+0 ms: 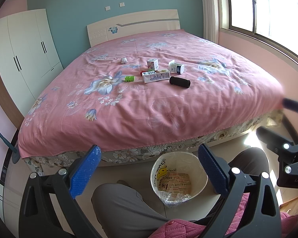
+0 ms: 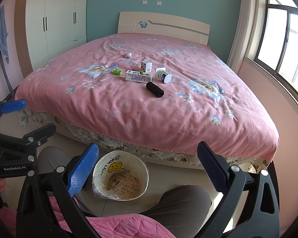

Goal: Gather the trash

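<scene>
While both tongs, left (image 1: 148,156) and right (image 2: 148,155), gape empty above the bin (image 2: 120,175), the black roll (image 2: 154,89) lies on the bed (image 2: 129,115) beyond the bin, long axis slanting, right tongs seemingly nearer.

Six trash items (image 2: 138,76), one bin (image 2: 120,175)

I see a broad bare stretch of bed (image 2: 141,115) between its near edge and the litter, free for either gripper. The black roll (image 2: 154,89) lies nearest; the carton (image 2: 138,77) sits just behind it, the small box (image 2: 146,66) and jar (image 2: 163,75) crowding close. The bin (image 2: 120,175) stands between my knees (image 2: 180,204), its mouth unblocked.
</scene>
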Demonstrator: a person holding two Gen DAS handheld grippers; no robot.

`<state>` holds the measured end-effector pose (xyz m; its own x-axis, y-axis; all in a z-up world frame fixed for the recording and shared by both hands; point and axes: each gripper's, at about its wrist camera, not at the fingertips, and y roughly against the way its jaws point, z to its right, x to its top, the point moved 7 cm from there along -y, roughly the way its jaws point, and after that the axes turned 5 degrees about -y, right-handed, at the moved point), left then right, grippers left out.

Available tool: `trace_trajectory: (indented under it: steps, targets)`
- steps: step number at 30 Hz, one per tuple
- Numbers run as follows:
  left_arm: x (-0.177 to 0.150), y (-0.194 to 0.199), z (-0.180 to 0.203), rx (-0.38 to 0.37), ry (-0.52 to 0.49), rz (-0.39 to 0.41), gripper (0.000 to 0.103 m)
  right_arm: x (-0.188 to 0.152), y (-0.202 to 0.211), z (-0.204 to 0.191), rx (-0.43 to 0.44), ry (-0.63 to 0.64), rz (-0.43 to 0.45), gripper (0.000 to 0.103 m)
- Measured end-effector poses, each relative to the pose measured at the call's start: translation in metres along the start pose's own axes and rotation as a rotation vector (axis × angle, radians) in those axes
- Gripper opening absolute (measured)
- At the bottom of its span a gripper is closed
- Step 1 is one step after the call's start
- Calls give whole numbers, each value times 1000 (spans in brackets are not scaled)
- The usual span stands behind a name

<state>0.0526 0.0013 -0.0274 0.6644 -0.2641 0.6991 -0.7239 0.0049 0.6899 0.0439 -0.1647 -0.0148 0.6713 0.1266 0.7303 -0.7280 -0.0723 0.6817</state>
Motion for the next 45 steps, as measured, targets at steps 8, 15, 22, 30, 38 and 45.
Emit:
trace_trajectory:
  steps: [8, 15, 22, 30, 38, 45]
  targets:
    - [0, 0, 0, 0, 0, 1, 99, 0, 0, 0, 0, -1, 0, 97]
    - [-1, 0, 0, 1, 1, 2, 99, -1, 0, 0, -1, -1, -1, 97]
    - [1, 1, 0, -1, 0, 1, 99, 0, -1, 0, 1, -2, -2, 97]
    - [-1, 0, 0, 1, 0, 1, 99, 0, 0, 1, -1, -1, -2, 97]
    - [-1, 0, 0, 0, 1, 0, 99, 0, -1, 1, -1, -1, -2, 97]
    - [10, -5, -12, 17, 24, 2, 99, 13, -3, 8, -12, 5, 16, 97]
